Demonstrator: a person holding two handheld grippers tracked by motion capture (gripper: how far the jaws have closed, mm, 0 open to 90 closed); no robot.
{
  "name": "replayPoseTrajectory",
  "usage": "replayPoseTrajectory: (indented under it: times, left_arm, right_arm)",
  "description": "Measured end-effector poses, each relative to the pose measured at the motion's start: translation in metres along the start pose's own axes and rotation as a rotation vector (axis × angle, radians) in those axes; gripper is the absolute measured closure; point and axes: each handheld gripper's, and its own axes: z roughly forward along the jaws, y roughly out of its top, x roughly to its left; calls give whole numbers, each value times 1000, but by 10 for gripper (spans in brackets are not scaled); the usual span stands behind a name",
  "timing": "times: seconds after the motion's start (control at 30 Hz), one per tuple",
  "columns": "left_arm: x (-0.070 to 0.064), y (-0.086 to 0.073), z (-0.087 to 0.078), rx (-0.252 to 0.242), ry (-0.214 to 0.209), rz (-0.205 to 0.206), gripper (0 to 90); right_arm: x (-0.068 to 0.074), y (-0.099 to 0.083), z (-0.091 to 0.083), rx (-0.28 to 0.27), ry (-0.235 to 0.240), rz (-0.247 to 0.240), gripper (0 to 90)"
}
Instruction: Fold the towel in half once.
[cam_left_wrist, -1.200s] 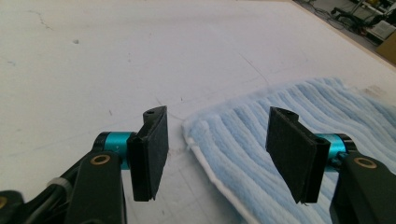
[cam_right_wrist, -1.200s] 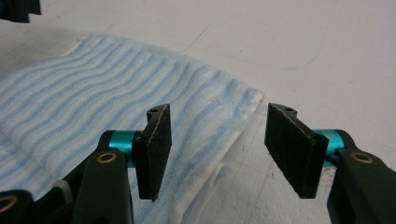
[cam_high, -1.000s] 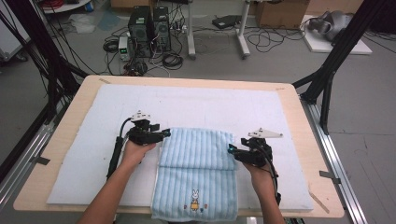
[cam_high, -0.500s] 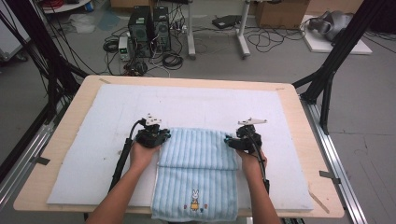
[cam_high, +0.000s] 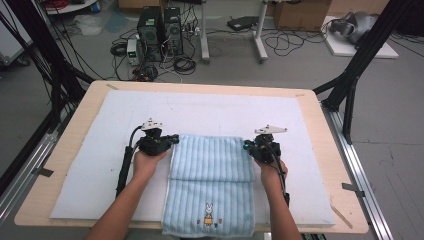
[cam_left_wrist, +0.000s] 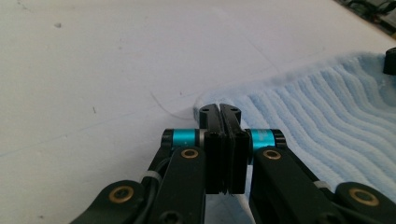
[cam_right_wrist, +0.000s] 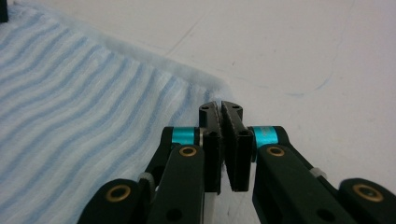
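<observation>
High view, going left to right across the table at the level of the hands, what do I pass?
Left gripper → light blue striped towel → right gripper, all on the white mat.

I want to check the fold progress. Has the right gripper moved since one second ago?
Yes. The right gripper has moved slightly forward and inward along the white mat, to the folded towel far right corner.

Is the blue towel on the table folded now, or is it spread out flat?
Folded. The blue towel shows a doubled upper layer whose edge crosses its middle, above the rabbit print. Both grippers, left and right, are at its far corners.
</observation>
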Motion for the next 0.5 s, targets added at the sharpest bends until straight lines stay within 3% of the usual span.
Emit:
replayPoseTrajectory:
  times: [0.27,0.5]
  left_arm:
    - [-11,7,-30,-15,-106,16,881]
    - [-20,6,-54,-28,-147,53,881]
  right_arm:
    - [12,-2,-35,-79,54,-22,868]
    - [19,-10,-63,-125,90,-32,868]
